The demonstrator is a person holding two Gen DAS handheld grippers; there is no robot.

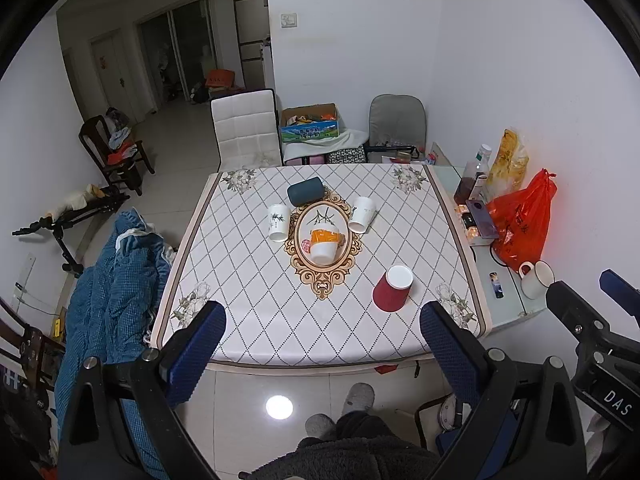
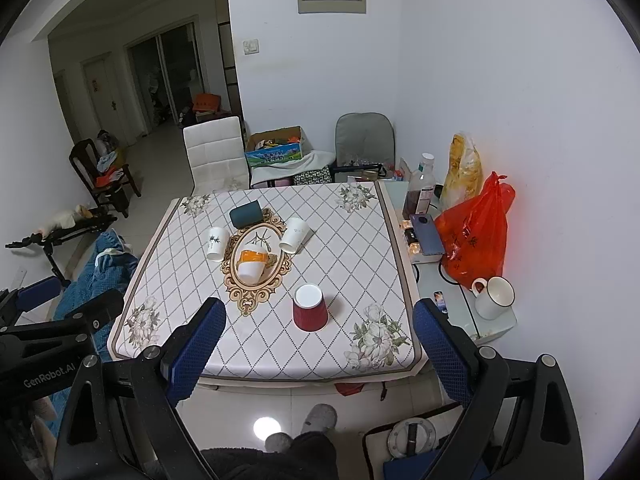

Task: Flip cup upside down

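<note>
A red paper cup (image 1: 392,289) (image 2: 309,307) stands upside down near the table's front right. An orange-and-white cup (image 1: 325,245) (image 2: 252,264) lies on its side at the middle. Two white cups (image 1: 279,222) (image 1: 362,214) flank it, the right one tilted on its side; they also show in the right wrist view (image 2: 217,243) (image 2: 294,234). A dark teal cup (image 1: 305,191) (image 2: 245,214) lies on its side behind. My left gripper (image 1: 322,346) and right gripper (image 2: 320,344) are open and empty, held back from the table's front edge.
The table (image 1: 248,320) has a diamond-patterned cloth. A side shelf on the right holds a white mug (image 2: 494,297), an orange bag (image 2: 474,240), a phone and bottles. A blue blanket (image 1: 108,292) lies to the left. Chairs stand behind. Slippered feet are below.
</note>
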